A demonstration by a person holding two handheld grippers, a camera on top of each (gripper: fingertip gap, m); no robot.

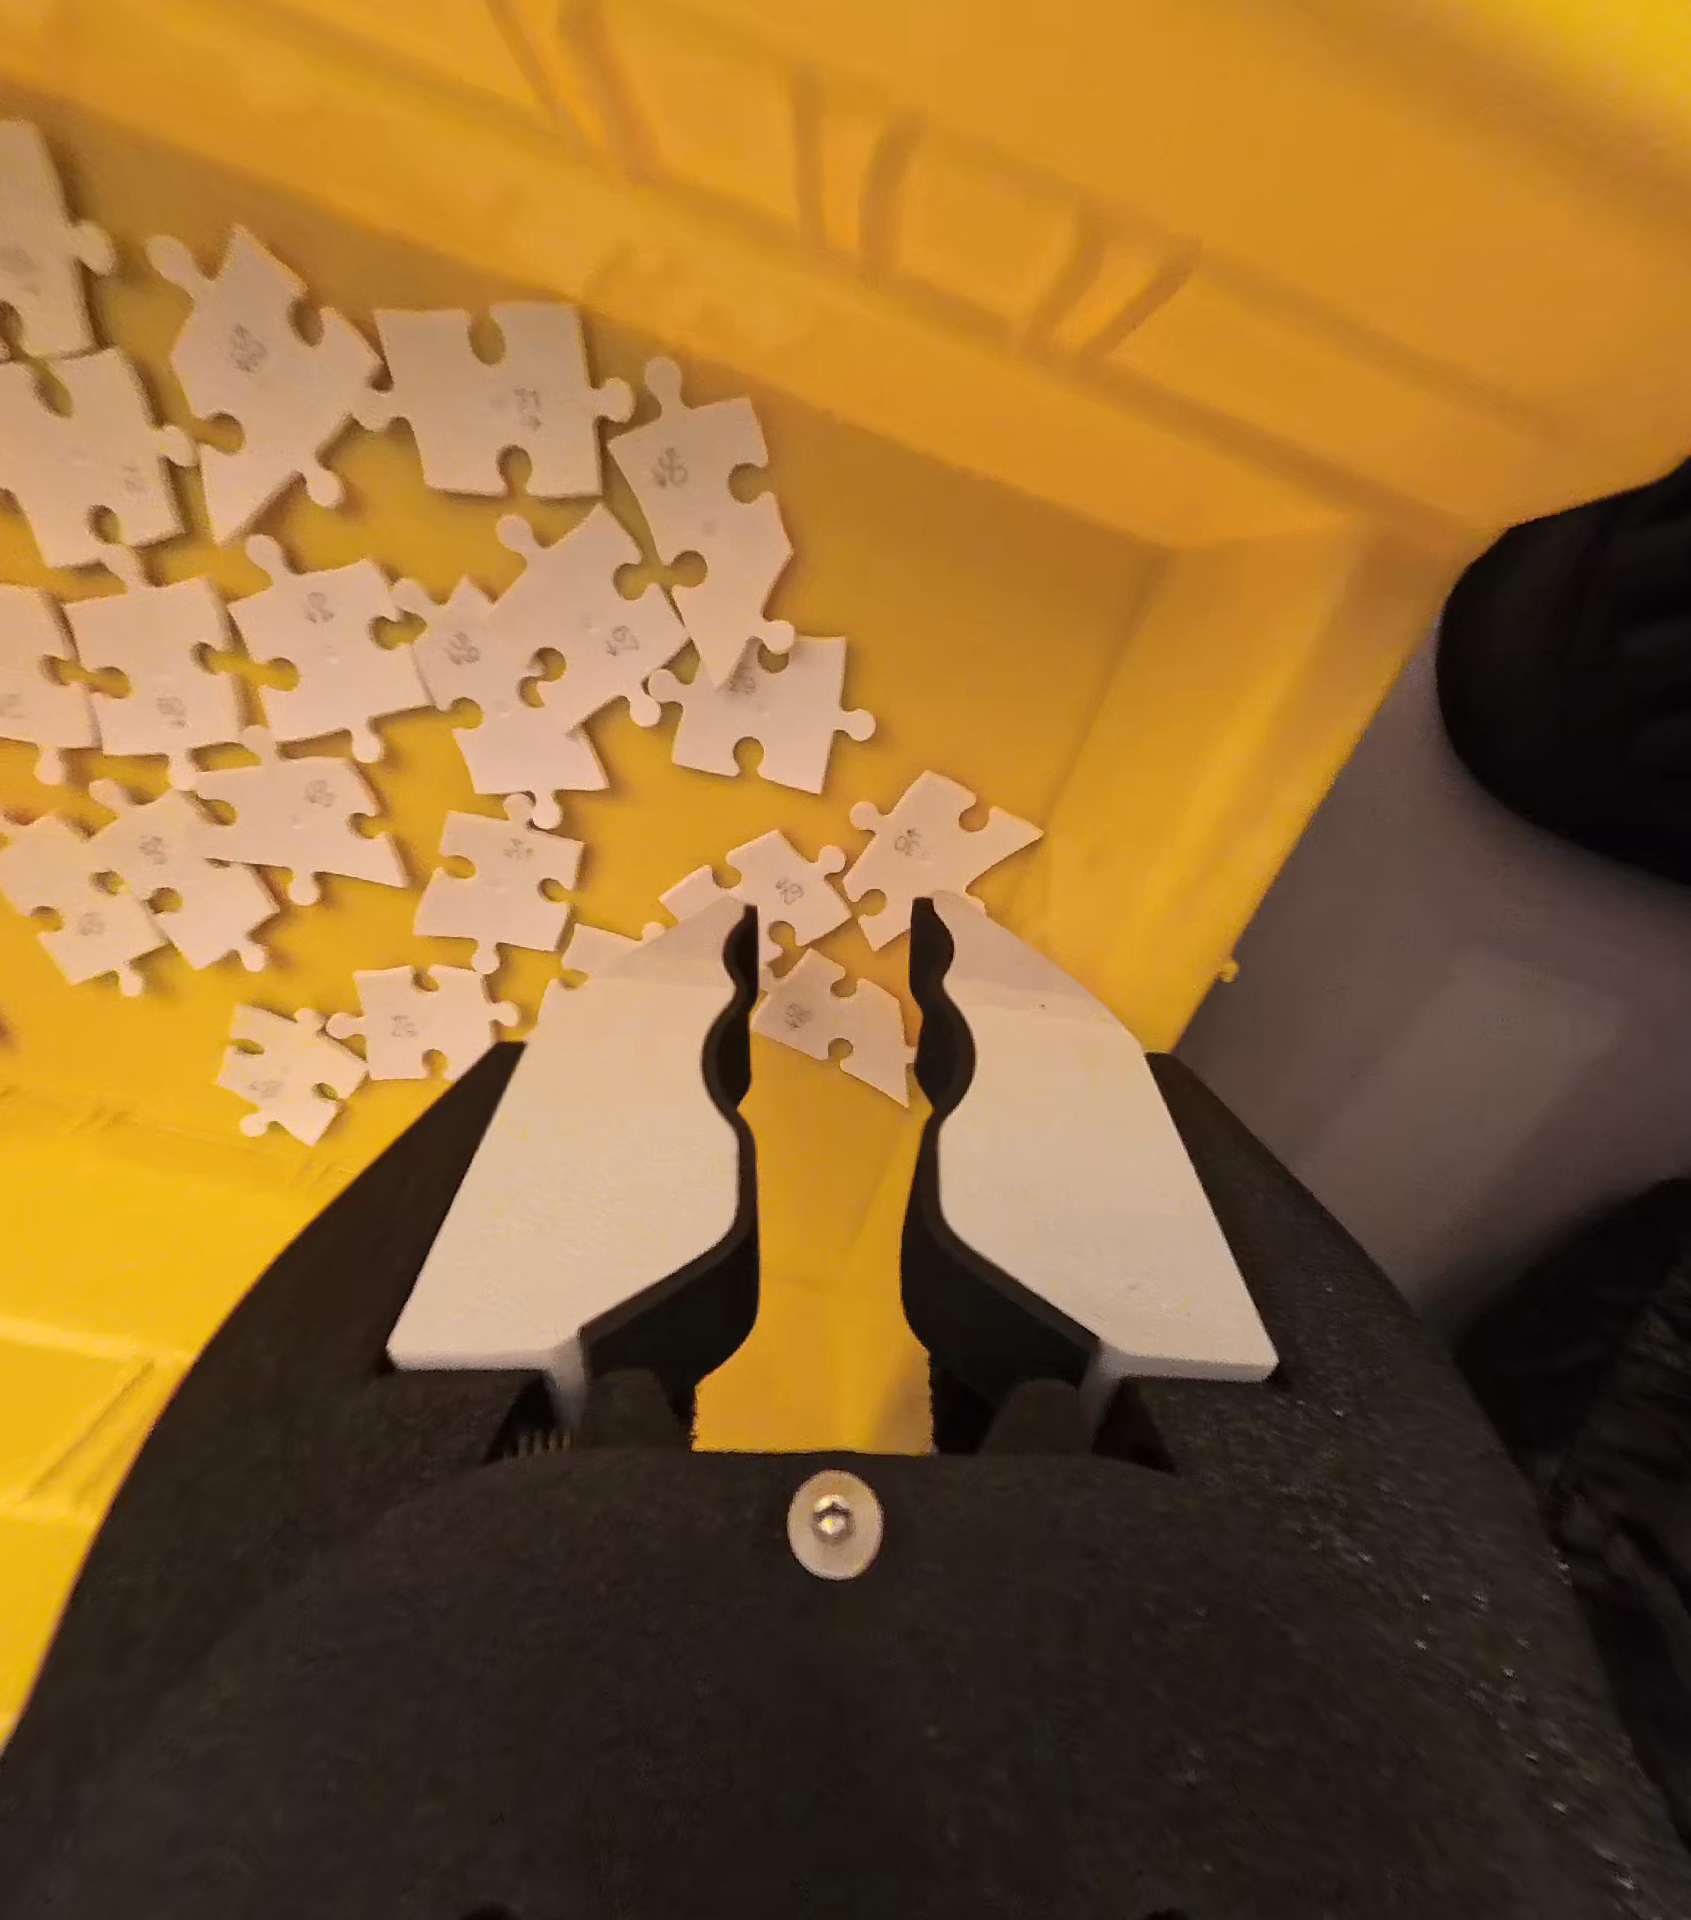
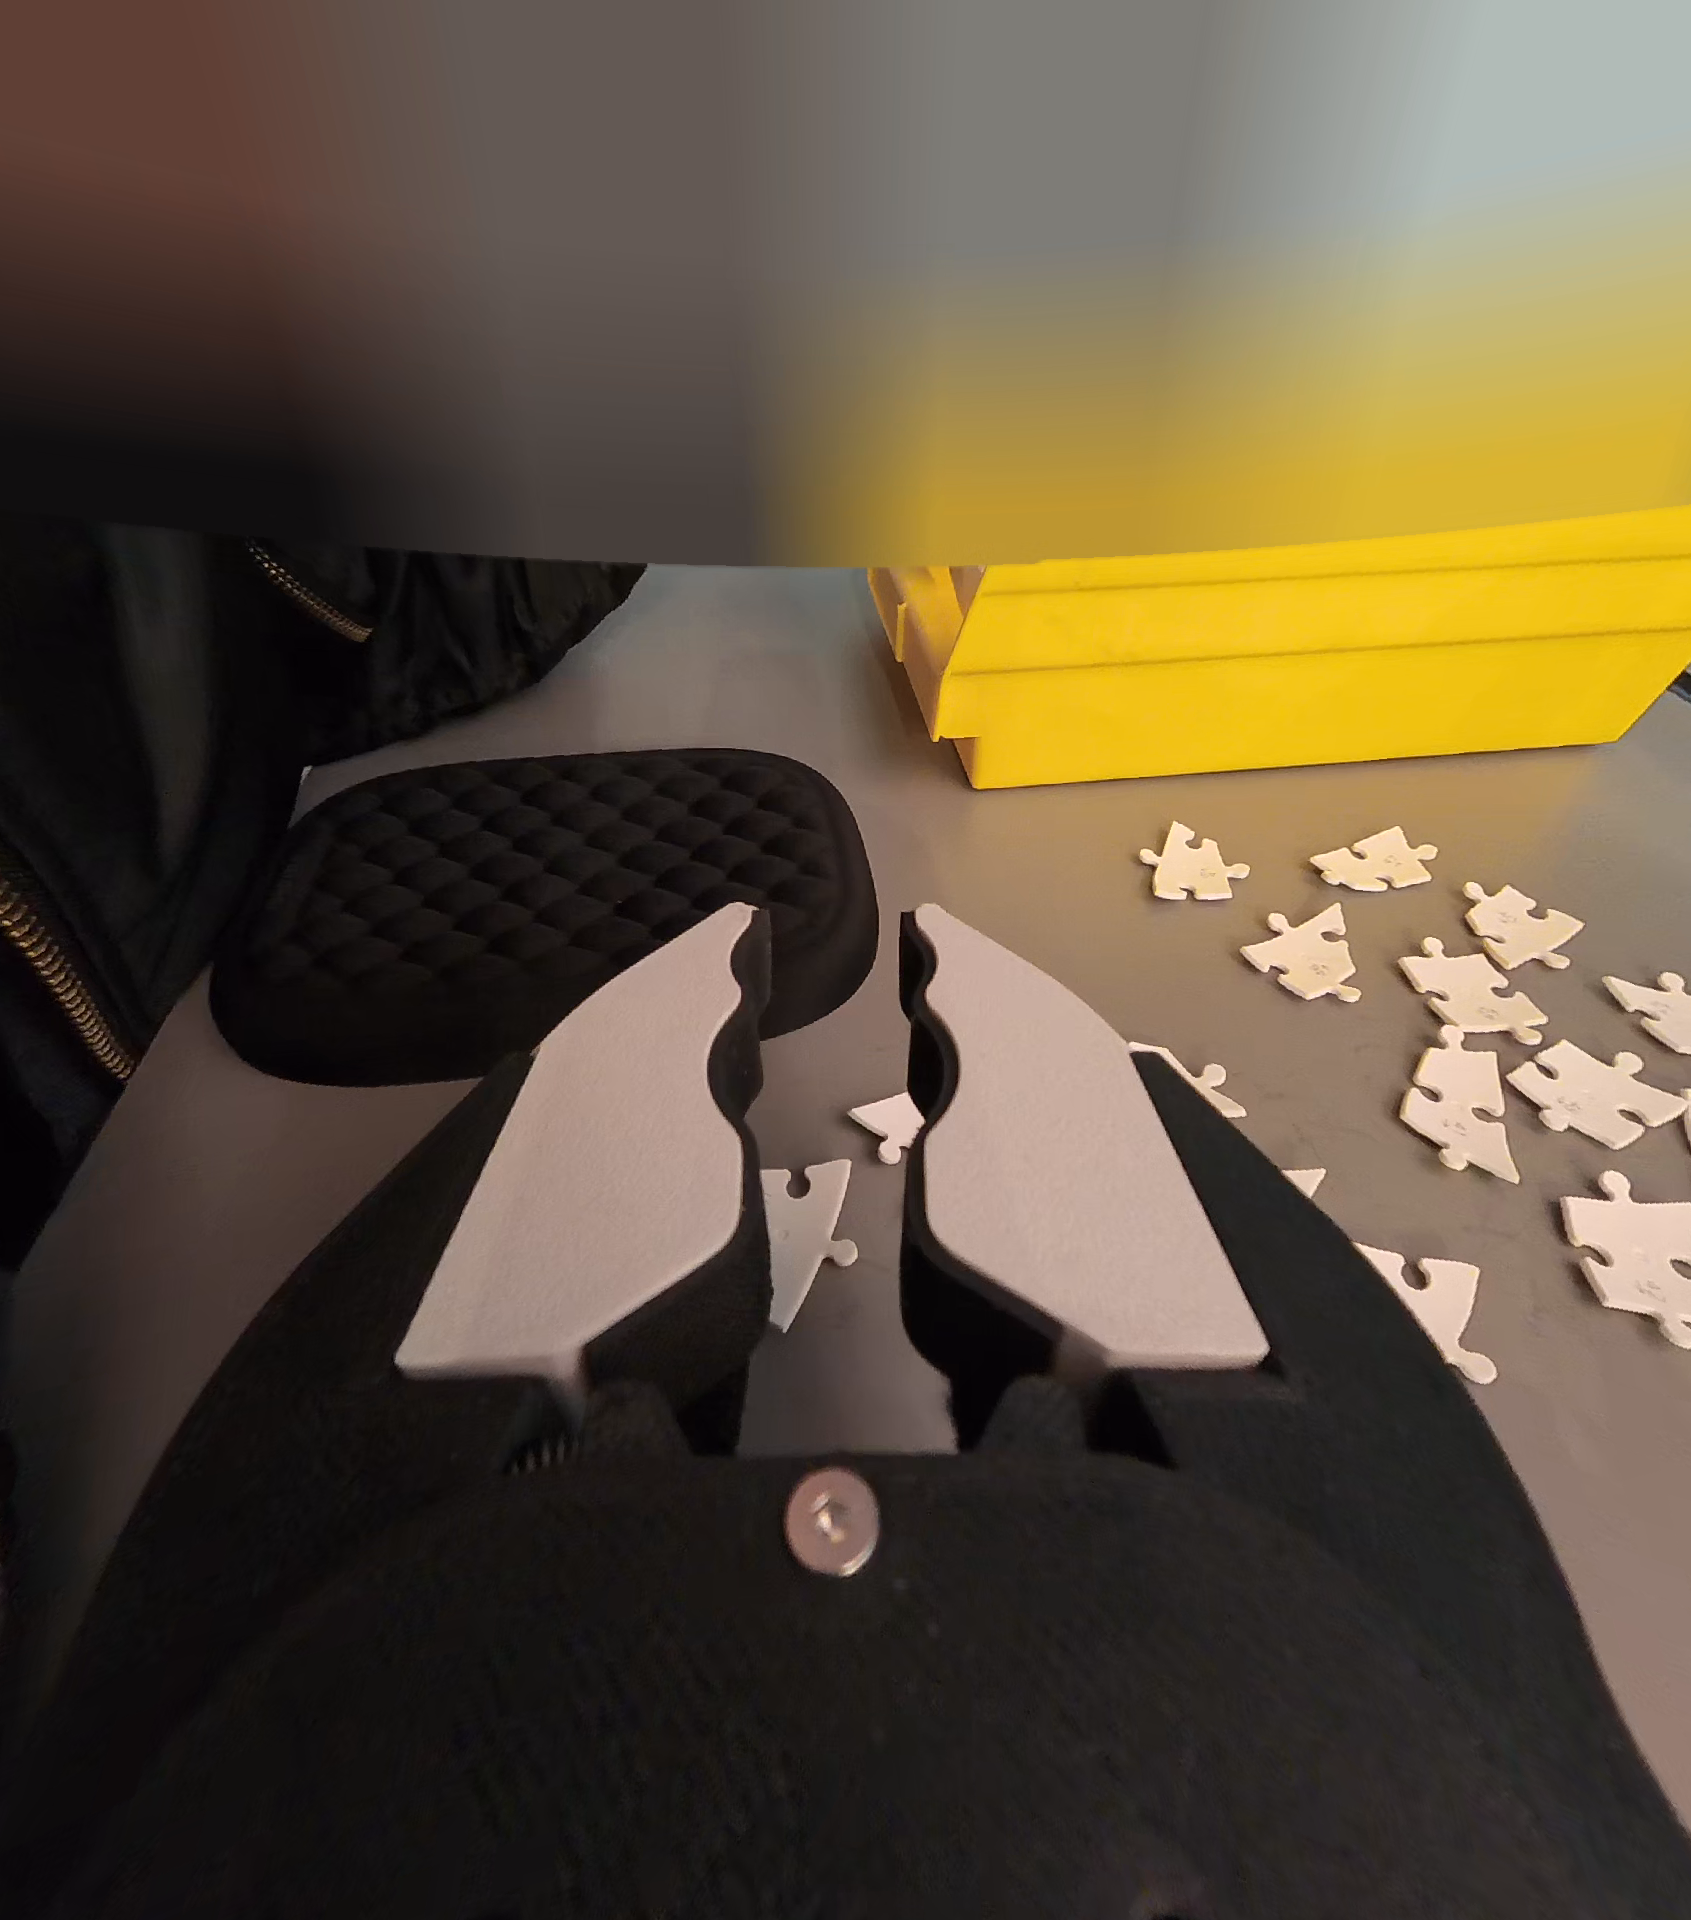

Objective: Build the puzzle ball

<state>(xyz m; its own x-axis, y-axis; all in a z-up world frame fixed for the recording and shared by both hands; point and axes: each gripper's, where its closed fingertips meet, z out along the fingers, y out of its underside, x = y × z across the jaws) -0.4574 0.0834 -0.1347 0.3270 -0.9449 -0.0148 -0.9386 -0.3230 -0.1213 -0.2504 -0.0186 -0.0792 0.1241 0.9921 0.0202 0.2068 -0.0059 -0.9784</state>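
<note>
Both jaws spread, empty: left gripper (image 1: 833,914) over loose pieces (image 1: 508,416) inside yellow bin (image 1: 1028,208) (likely picking); right gripper (image 2: 833,920) beside it.

- In the left wrist view, many puzzle pieces (image 1: 498,416) are spread flat inside a bin (image 1: 976,208), some overlapping, most toward the left and centre of its floor.
- The left gripper (image 1: 833,914) is placed over the bin's near right corner, above a few pieces, with a gap between its fingers.
- In the right wrist view, the bin (image 2: 1288,675) is set on a table (image 2: 1028,831), far right.
- Loose pieces (image 2: 1475,997) are scattered on the table before the bin, to the right.
- A quilted pad (image 2: 529,883) lies left of the pieces, behind the right gripper (image 2: 833,920), whose fingers are held apart.
- A jacket (image 2: 41,831) is seen at the left edge.
</note>
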